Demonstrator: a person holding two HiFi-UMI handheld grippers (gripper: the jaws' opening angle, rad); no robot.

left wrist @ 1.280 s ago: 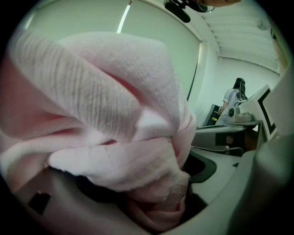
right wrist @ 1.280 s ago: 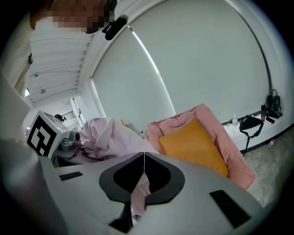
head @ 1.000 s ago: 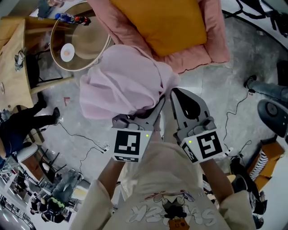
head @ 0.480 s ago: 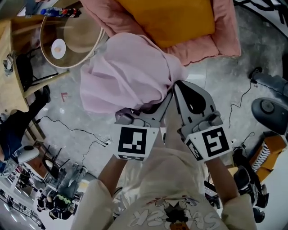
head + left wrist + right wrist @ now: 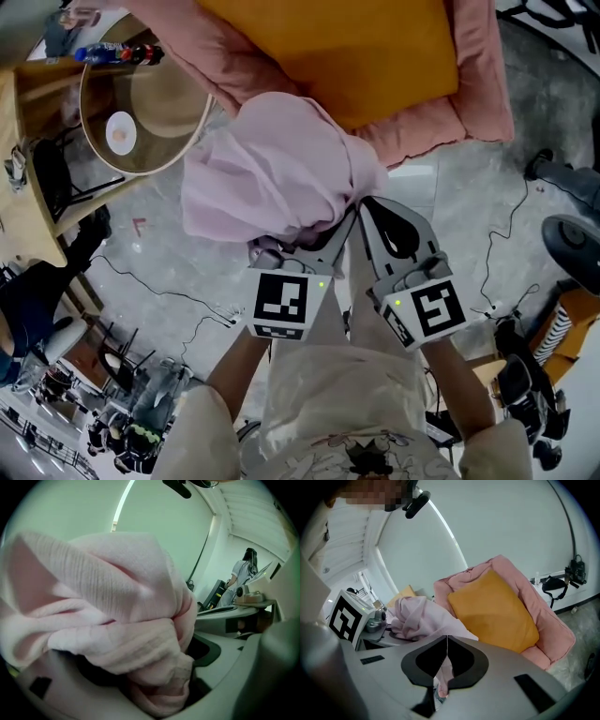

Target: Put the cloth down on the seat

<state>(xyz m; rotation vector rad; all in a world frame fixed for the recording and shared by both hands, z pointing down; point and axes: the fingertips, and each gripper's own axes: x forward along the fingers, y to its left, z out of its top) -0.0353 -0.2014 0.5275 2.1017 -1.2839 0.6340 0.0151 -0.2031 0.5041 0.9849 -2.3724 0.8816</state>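
Nearest the camera, the person's pale shirt (image 5: 333, 394) carries a printed graphic that the bottom edge of the head view cuts off, so no writing can be read. Above it, each grey plastic hand-held gripper bears a cube with a black-and-white square marker and a small green light. The left hand-held gripper (image 5: 345, 225) is clenched on the cloth (image 5: 272, 173); in the left gripper view a thick bunch of the fabric fills the space between the jaws and hides most of them. The right hand-held gripper (image 5: 367, 204) has its jaws pressed tip to tip, and a thin pink fold of the cloth shows pinched through the opening below the tips. The cloth is pale pink with a fine ribbed weave. It hangs crumpled from both grippers over the grey speckled floor (image 5: 450, 197), and its far side overlaps the front edge of the seat (image 5: 478, 84). The seat is a soft, quilted pink pad with a smooth orange cushion (image 5: 347, 47) lying on it, both cut off at the top edge.
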